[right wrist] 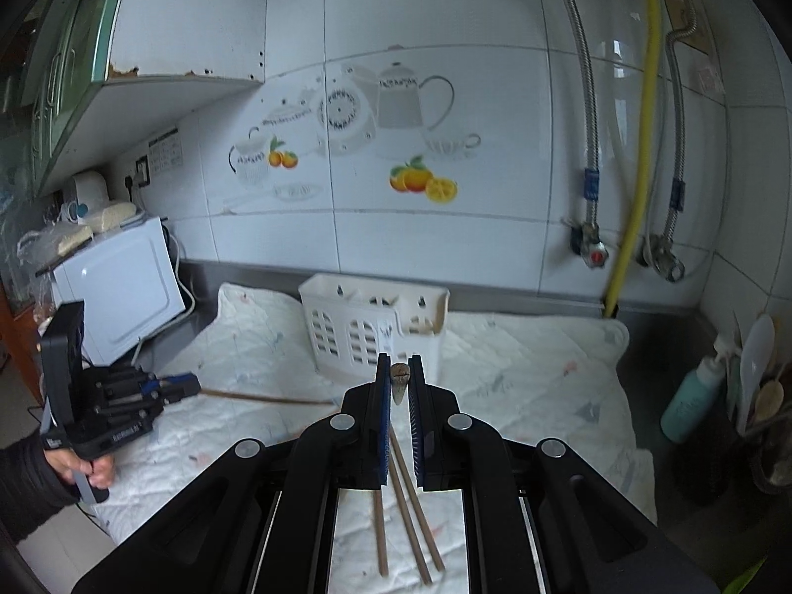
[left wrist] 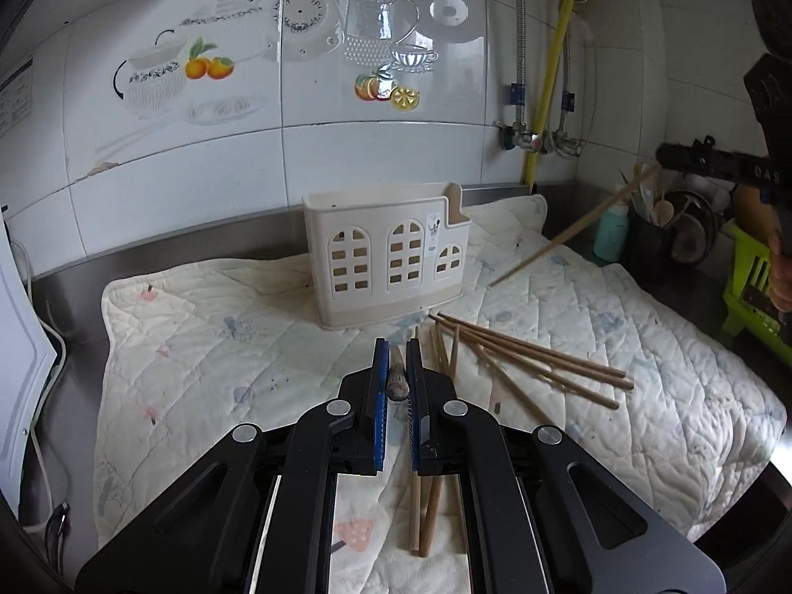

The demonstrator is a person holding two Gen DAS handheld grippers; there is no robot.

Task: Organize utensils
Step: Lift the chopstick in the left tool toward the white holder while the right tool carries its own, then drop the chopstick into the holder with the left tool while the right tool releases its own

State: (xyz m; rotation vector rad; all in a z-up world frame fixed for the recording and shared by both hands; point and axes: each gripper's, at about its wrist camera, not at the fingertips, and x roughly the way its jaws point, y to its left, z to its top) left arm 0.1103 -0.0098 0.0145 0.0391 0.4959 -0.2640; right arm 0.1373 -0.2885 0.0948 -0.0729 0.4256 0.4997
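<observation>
A cream utensil holder (left wrist: 391, 262) with arched window cut-outs stands on a quilted mat (left wrist: 198, 346) against the back wall; it also shows in the right wrist view (right wrist: 366, 326). Several wooden chopsticks (left wrist: 534, 361) lie loose on the mat to its right. My left gripper (left wrist: 397, 346) is shut on one chopstick (left wrist: 397, 376), low in front of the holder. My right gripper (right wrist: 400, 364) is shut on another chopstick (right wrist: 400, 381), raised above the mat; from the left wrist view that chopstick (left wrist: 569, 232) slants in the air right of the holder.
A white microwave (right wrist: 119, 287) stands left of the mat. At the right corner are a teal bottle (right wrist: 693, 401), a dark pot of spoons (right wrist: 762, 396) and a green basket (left wrist: 752, 277). Pipes and valves (right wrist: 594, 247) run down the tiled wall.
</observation>
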